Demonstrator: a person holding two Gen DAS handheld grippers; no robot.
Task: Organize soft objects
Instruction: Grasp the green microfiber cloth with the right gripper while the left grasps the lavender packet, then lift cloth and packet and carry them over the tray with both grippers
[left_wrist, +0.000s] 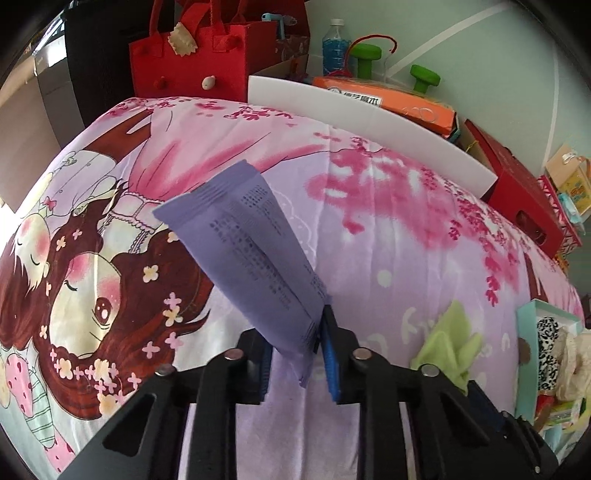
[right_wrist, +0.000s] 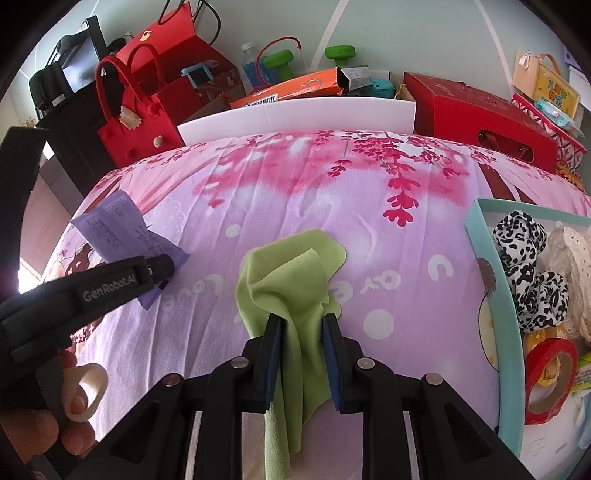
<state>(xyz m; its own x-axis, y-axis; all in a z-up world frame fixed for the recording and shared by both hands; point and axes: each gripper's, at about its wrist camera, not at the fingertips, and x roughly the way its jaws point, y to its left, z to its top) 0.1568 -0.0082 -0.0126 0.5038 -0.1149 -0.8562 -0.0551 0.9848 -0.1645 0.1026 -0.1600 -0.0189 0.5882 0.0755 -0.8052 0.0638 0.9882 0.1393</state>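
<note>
My left gripper is shut on a purple cloth printed with dark text and holds it above the pink and purple cartoon bedsheet. The same cloth and the left gripper show at the left of the right wrist view. My right gripper is shut on a crumpled light green cloth, which drapes down between the fingers over the sheet. The green cloth also shows at the lower right of the left wrist view.
A teal-rimmed box at the right holds a black-and-white spotted fabric, cream lace and a red tape roll. A white foam board, a red felt bag, red boxes and green dumbbells line the far edge.
</note>
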